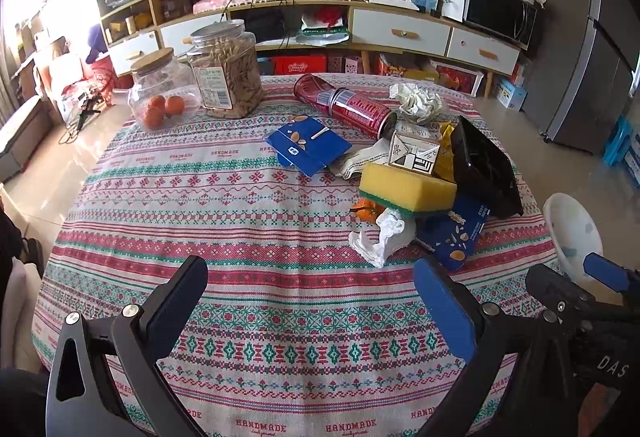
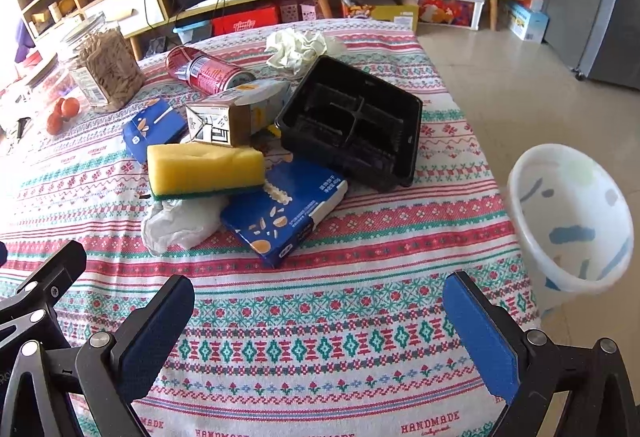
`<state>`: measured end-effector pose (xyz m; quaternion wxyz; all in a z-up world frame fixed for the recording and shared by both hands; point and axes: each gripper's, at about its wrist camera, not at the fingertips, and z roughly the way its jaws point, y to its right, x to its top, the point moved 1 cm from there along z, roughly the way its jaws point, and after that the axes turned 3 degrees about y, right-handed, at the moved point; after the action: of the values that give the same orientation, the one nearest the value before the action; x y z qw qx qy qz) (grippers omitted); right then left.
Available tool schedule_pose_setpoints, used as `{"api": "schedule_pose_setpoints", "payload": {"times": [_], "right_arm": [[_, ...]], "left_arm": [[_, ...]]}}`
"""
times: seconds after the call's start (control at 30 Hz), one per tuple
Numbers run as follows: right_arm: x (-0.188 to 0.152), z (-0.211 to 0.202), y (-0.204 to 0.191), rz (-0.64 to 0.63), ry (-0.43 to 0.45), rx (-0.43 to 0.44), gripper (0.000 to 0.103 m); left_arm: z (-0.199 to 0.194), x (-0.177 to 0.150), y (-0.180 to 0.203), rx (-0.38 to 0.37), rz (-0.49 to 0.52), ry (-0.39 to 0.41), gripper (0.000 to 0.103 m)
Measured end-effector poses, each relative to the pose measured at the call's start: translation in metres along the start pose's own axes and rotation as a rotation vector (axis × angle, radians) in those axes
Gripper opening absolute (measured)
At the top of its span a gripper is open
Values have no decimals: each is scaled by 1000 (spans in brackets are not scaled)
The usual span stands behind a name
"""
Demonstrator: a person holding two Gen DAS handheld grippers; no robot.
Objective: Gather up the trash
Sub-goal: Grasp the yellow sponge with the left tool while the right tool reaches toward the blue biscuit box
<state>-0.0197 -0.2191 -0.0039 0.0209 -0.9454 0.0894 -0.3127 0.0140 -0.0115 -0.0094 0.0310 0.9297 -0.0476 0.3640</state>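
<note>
Right wrist view: the trash pile lies ahead of the right hand-held gripper (image 2: 318, 313) on the table (image 2: 360, 357): sponge (image 2: 204, 167), blue box (image 2: 284, 209), black tray (image 2: 352, 121), crumpled tissue (image 2: 180, 227), red can (image 2: 208, 71). The white bin (image 2: 572, 221) stands on the floor to the right, apparently empty. Collection appears not yet begun; every item remains. Both the right and the left hand-held gripper (image 1: 310, 289) stand wide apart, holding and touching nothing.
</note>
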Motion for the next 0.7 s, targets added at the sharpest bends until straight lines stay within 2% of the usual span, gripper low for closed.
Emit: {"api": "schedule_pose_setpoints", "payload": {"times": [0.07, 0.2, 0.3, 0.33, 0.43, 0.57, 0.6, 0.7], "right_arm": [[11, 2, 17, 72, -30, 55, 101], [40, 3, 57, 205, -66, 100, 100], [63, 15, 79, 302, -114, 161, 100], [71, 22, 83, 312, -131, 166, 100], [97, 48, 88, 314, -203, 172, 98], [112, 86, 98, 351, -272, 204, 90], [109, 92, 100, 353, -279, 204, 86], [93, 106, 104, 368, -335, 203, 77]], "left_arm": [[4, 6, -4, -39, -22, -30, 103], [10, 20, -4, -95, -25, -64, 103], [27, 34, -3, -245, -101, -171, 103], [31, 40, -2, -270, -122, -185, 103], [44, 58, 8, -281, -121, -202, 103], [69, 68, 18, -326, -136, -272, 91], [74, 67, 18, -345, -154, -287, 86], [92, 59, 14, -359, -217, -320, 79]]}}
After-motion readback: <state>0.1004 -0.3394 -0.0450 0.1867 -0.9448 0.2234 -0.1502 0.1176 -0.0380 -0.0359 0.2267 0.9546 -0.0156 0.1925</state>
